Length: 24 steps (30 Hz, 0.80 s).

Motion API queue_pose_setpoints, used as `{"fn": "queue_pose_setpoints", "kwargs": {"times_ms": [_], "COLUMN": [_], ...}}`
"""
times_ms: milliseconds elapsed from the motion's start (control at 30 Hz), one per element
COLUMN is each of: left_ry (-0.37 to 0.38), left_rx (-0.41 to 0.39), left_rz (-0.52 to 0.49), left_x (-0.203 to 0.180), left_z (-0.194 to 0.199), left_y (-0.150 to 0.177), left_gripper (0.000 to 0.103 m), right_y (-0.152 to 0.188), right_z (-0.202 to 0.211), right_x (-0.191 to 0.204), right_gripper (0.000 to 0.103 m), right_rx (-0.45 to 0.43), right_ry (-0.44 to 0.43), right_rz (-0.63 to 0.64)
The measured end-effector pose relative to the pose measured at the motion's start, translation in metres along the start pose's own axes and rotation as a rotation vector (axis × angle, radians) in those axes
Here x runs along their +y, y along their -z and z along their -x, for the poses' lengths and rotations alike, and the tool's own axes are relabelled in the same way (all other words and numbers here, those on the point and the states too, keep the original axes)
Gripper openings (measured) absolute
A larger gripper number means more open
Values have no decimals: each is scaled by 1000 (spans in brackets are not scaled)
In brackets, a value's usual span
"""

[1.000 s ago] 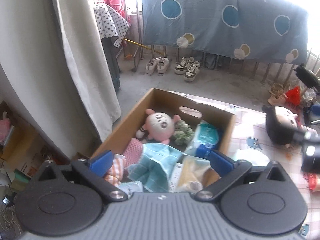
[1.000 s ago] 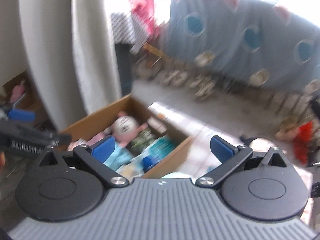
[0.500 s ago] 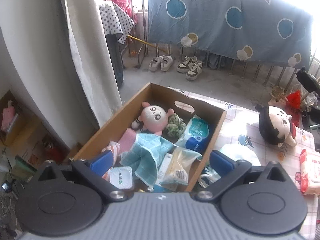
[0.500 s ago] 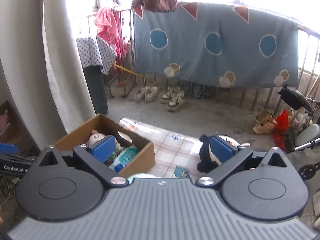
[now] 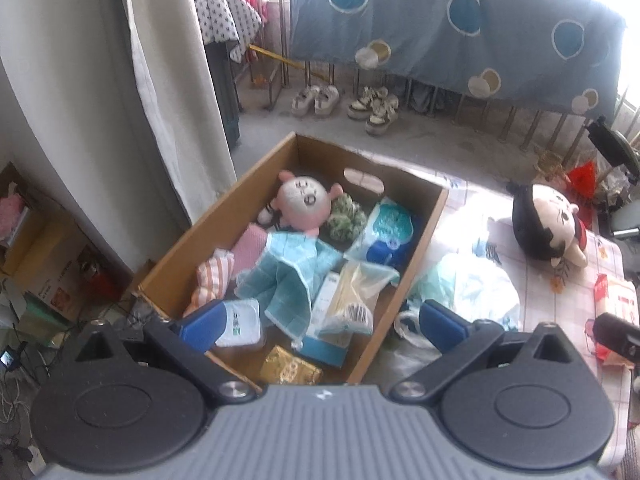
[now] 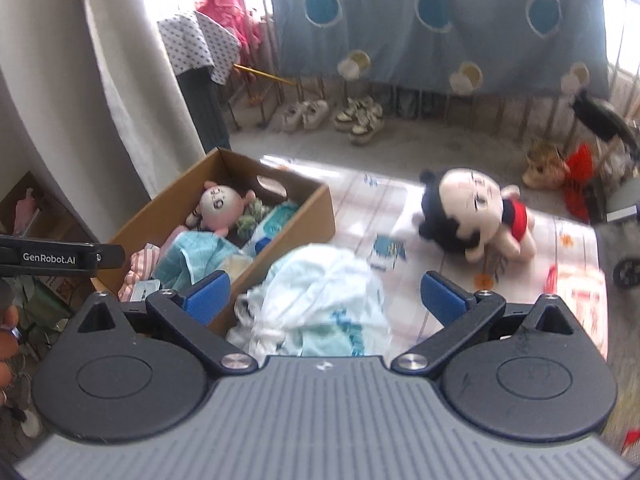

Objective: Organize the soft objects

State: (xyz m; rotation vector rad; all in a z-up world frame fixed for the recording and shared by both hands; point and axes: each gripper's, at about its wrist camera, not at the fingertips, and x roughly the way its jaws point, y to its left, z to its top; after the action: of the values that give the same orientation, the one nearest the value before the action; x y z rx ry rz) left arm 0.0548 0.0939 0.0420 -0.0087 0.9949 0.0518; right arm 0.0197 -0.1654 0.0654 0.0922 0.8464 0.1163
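A cardboard box (image 5: 423, 240) (image 6: 316, 220) holds a pink plush doll (image 5: 304, 202) (image 6: 220, 204), a teal cloth (image 5: 292, 276), tissue packs and other soft items. A black-haired doll in red (image 5: 548, 224) (image 6: 476, 212) lies on the checked tablecloth to the right. A crumpled white and teal plastic bag (image 5: 472, 284) (image 6: 320, 300) lies beside the box. My left gripper (image 5: 320, 324) is open and empty above the box's near end. My right gripper (image 6: 324, 296) is open and empty above the bag.
The checked tablecloth (image 6: 372, 204) covers the table; a red snack pack (image 5: 616, 300) lies at its right. Shoes (image 5: 344, 100), a hanging blue sheet (image 5: 440, 20) and a curtain (image 5: 168, 80) stand behind. Boxes (image 5: 36, 248) clutter the floor at left.
The left gripper pulled back and up, showing more of the box. The right gripper swung down and forward toward the bag and the black-haired doll.
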Motion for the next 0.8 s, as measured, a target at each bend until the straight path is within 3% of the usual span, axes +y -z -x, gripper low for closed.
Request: {"fn": "queue_pose_setpoints", "kwargs": {"times_ms": [167,333,500,800], "left_ry": [4,-9,38,32], "left_rx": [79,153,263,296], "left_rz": [9,-48,-71,-173], "left_x": [7,6,6,-6], "left_z": [-10,-19,-34,-42], "left_y": [10,21,31,37], "left_gripper": [103,103,103,103], "right_y": [19,34,50,54], "right_z": [-6,-16,-26,-42], "right_x": [7,11,13,15], "right_gripper": [102,102,102,102], "right_rx": [67,168,261,345], "right_ry": [16,88,137,160], "right_rz": [-49,-120,-172,-223]}}
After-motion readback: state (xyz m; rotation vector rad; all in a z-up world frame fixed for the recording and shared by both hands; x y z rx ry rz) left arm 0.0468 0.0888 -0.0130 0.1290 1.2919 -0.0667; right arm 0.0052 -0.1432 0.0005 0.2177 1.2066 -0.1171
